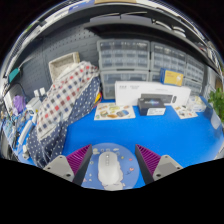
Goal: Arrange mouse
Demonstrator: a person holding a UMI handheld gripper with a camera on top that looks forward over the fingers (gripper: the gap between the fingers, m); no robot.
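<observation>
1. The mouse (111, 166) is white and lies on a round light-blue mat (112, 160), directly between the two fingers of the gripper (111, 163).
2. The fingers stand wide apart — one at each side of the mouse, with a visible gap on both sides. The ribbed magenta pads (78, 158) face inward toward the mouse and do not press on it.
3. The round mat under the mouse rests on a bright blue table surface (150, 132), which extends away from the mouse to the far wall.
4. Beyond the mouse, at the far side of the blue surface, a flat sheet with dark round shapes (114, 112) lies in front of a long white box (150, 92).
5. A small black device (151, 103) sits in front of that white box, to the right of the sheet as seen from the mouse.
6. Above the white box, a grey panel of small drawers (150, 58) covers the wall — one yellow label (173, 77) shows on it.
7. To the left of the mouse, beyond the left finger, a checkered cloth (62, 100) is draped over a bulky shape.
8. Far right of the mouse, green leaves of a plant (216, 104) are visible.
</observation>
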